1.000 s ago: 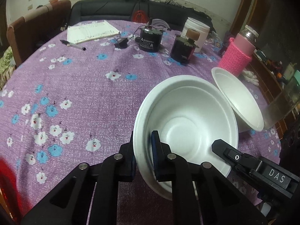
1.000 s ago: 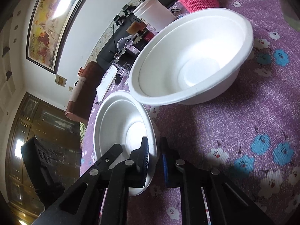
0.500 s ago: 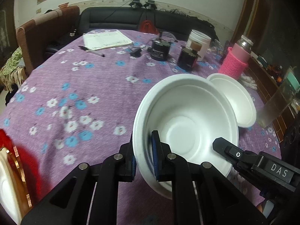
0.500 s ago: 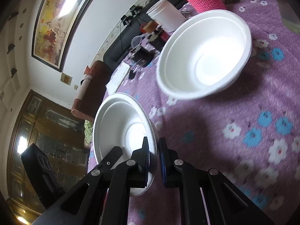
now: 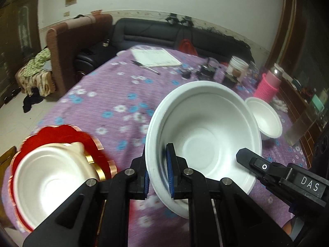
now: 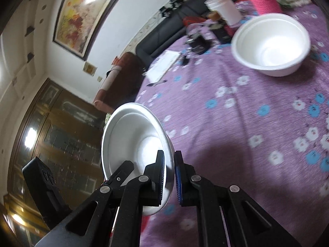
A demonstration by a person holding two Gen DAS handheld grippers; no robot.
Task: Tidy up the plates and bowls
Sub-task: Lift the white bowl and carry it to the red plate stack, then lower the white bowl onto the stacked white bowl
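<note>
My left gripper [image 5: 158, 170] is shut on the near rim of a large white bowl [image 5: 205, 140], held tilted above the purple flowered tablecloth [image 5: 115, 94]. My right gripper [image 6: 168, 177] is shut on the rim of a second white bowl [image 6: 133, 144], also held up and tilted. A third white bowl [image 5: 265, 119] rests on the table at the right; it also shows in the right wrist view [image 6: 271, 43]. At the near left, a white bowl [image 5: 47, 183] sits on a stack of red and gold plates [image 5: 67, 135].
At the table's far end stand a pink knitted bottle [image 5: 269, 86], a white tub [image 5: 238, 68], dark jars [image 5: 207, 72], a notepad [image 5: 156, 57] and a pen [image 5: 146, 66]. A brown chair [image 5: 67, 45] and a black sofa [image 5: 164, 35] stand beyond.
Both grippers have drawn back and swung left with their bowls. The table bowl now looks farther away, and the red plate stack with its bowl has come into view at the left.
</note>
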